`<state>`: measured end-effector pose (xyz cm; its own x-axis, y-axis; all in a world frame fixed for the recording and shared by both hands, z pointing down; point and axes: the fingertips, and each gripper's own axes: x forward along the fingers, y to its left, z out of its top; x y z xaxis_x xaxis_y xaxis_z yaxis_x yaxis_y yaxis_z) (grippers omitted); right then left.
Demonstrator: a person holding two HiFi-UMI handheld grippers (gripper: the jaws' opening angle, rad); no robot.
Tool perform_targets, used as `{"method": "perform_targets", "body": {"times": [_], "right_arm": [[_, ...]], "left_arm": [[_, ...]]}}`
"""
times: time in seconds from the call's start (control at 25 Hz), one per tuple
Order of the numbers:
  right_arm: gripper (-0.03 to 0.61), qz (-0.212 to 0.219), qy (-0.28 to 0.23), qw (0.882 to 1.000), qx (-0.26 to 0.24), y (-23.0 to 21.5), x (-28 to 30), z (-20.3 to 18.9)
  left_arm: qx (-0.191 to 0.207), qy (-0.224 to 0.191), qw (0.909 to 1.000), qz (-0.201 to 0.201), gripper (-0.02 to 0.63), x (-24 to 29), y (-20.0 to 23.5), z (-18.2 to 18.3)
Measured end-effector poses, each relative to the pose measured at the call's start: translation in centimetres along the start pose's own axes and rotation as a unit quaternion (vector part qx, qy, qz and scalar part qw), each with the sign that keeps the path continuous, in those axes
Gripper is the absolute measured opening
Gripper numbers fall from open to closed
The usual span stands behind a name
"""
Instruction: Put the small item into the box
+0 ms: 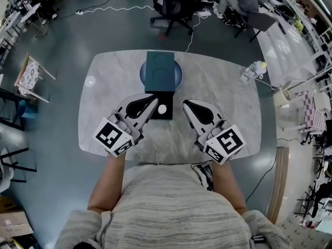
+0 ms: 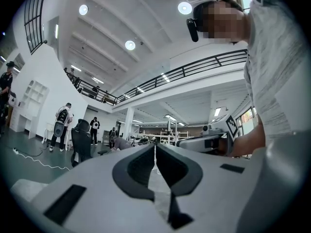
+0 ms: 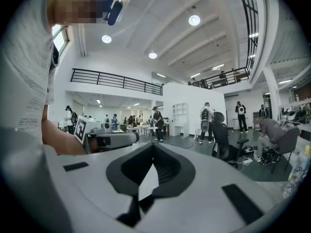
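**A:** Entry 1. What is hidden or hard to read?

**B:** Neither gripper view shows the table or the box; both look out level across the hall. In the head view the left gripper (image 1: pixel 154 100) overlaps the 9 o'clock edge of the box (image 1: pixel 167 115). At the box's 12 o'clock a dark teal square panel (image 1: pixel 160 69) lies over a round blue-grey plate (image 1: pixel 178 77). I cannot tell whether it is a lid or a separate piece.

**A:** Grippers?

**B:** Left gripper: jaws together, nothing between them. Right gripper (image 1: pixel 185 105): jaws together, also empty. It sits just off the box's 3 o'clock edge, not touching it.

**A:** Task object?

**B:** The small item (image 1: pixel 162 109) is white and round. It lies inside the black box near its middle, clear of both grippers.

**A:** Surface and room?

**B:** The table (image 1: pixel 218 87) is pale grey and marbled, with rounded corners. A clear bottle (image 1: pixel 252 70) stands at its 2 o'clock edge. The floor is dark and glossy. An office chair (image 1: pixel 171 7) stands beyond the table at 12 o'clock, with a cable (image 1: pixel 189 35) trailing near it. The gripper views show a tall white hall, a railed mezzanine (image 3: pixel 116 81), round ceiling lights and people standing far off.

**A:** Writing?

**B:** None is legible. The only printed marks are the black-and-white squares on the left marker cube (image 1: pixel 111 137) and the right marker cube (image 1: pixel 228 143).
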<state>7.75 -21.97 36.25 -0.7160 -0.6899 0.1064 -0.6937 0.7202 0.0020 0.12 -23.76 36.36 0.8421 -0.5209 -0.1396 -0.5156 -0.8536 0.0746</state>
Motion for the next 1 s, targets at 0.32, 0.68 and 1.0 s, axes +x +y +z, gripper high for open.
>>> {"method": "perform_targets", "body": {"times": [0.32, 0.68, 1.0], "right_arm": [[0.018, -0.001, -0.007, 1.000, -0.004, 0.06, -0.07, 0.70], [0.018, -0.010, 0.001, 1.000, -0.016, 0.00, 0.05, 0.52], [0.018, -0.010, -0.003, 1.000, -0.010, -0.40, -0.50, 0.46]], "left_arm": [[0.000, 0.002, 1.0000, -0.001, 0.026, -0.01, -0.26, 0.08], [-0.001, 0.003, 1.0000, 0.000, 0.025, -0.31, -0.13, 0.01], [-0.004, -0.004, 0.9999, 0.008, 0.025, -0.38, -0.04, 0.02]]}}
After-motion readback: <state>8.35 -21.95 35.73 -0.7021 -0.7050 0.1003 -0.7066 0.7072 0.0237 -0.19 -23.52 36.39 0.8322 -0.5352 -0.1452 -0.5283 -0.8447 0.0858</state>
